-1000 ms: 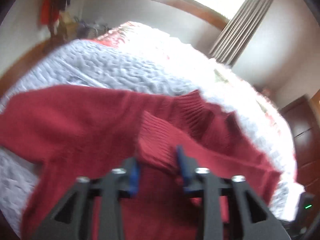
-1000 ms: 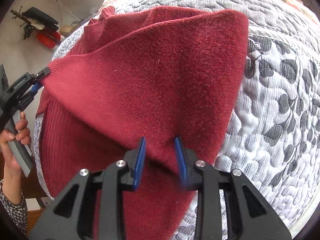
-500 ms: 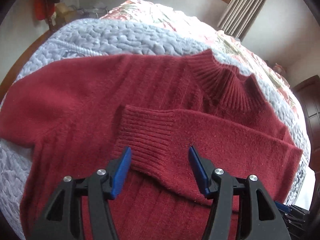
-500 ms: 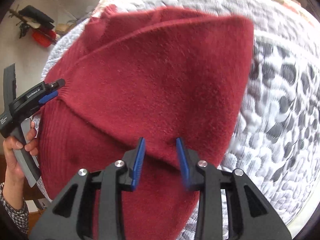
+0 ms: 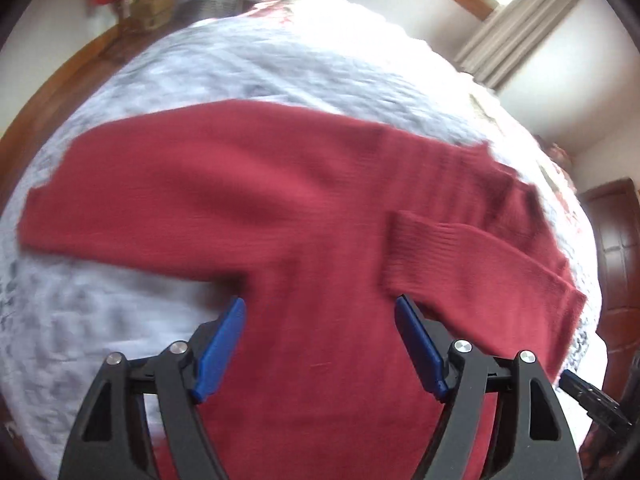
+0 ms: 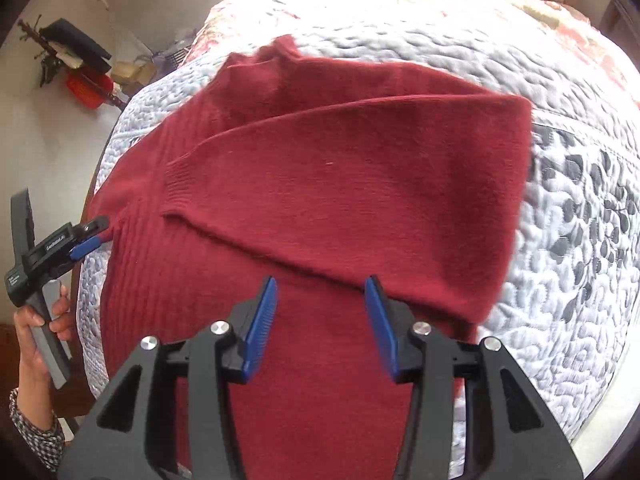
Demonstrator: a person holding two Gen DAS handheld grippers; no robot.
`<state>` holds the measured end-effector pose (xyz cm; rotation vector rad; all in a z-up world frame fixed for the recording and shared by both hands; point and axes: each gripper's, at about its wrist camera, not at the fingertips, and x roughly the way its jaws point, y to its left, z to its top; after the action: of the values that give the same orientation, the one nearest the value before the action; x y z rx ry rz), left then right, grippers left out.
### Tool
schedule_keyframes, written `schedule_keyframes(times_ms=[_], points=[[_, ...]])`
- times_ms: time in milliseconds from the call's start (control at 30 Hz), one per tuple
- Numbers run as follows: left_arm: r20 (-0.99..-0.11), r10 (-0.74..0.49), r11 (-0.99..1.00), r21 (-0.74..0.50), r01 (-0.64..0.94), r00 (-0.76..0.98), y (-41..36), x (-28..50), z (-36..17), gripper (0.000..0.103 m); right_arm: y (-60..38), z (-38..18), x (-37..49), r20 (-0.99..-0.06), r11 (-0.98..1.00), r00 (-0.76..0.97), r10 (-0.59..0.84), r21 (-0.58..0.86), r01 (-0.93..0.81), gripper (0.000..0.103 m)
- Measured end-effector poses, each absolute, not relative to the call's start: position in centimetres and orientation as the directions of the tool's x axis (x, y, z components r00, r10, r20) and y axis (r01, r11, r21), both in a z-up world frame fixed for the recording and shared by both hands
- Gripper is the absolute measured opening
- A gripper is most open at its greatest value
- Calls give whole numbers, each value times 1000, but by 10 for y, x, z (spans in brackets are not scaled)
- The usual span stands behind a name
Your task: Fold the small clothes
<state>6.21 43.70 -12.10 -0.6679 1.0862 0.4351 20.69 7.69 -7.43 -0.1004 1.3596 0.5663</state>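
So, step in hand: one sleeve (image 6: pixel 340 184) of the red sweater (image 5: pixel 304 240) lay folded across the chest, cuff near the middle; the other sleeve (image 5: pixel 160 184) stretched out flat, so I judged the fold about a third done
Where the sweater was: spread on the grey quilted bedspread (image 6: pixel 560 208), collar toward the far side of the bed
Left gripper (image 5: pixel 318 342): blue pads spread wide, gripping nothing; it hung just over the body of the sweater, beside the armpit of the unfolded sleeve
Right gripper (image 6: pixel 322 322): pads parted too, less wide, nothing between them; it hovered at the lower edge of the folded sleeve
Next move, as I reckoned: the left gripper would need to reach the far cuff, pinch it, and carry it over the chest
Left wrist view alone: the whole outstretched sleeve; a curtain (image 5: pixel 516 28) and a dark wooden door (image 5: pixel 616 264); somewhat blurred
Right wrist view alone: the person's hand (image 6: pixel 38 328) round the left gripper's handle at the bed's edge, a checked cuff below it; clutter against the far wall
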Motion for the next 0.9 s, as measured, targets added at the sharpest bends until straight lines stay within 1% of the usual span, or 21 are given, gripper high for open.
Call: schedule_keyframes(times_ms=[133,200,300,433,533,700,900], points=[[-926,49,615,-267,-742,373,519,-3,-124,77,115,-78,197,-940,859,88,329,259,-442,46],[-930,51,563,-274,-780,364,554,-30,-129,77,133,-82,193,-941,856,81,327,259,-446,48],[-920,9,412,-354,-840,392,611,-77,-144,77,158,-88,183,-947,856,74,313,247,-455,50],[-882,-61,205,-469,-859,467,665,-118,-173,72,175,-96,166,-955,860,56,291,235,-453,50],[-848,-106,129,-529,-839,519,686,-126,-192,72,189,-101,160,-960,859,52,275,221,-462,50],[-832,-127,50,-550,-834,541,708,-130,-223,72,202,-106,152,-968,860,53,245,192,-472,50],[-818,-90,-16,-569,-823,567,740,-129,-251,72,204,-113,149,-976,866,53,210,161,-473,52]])
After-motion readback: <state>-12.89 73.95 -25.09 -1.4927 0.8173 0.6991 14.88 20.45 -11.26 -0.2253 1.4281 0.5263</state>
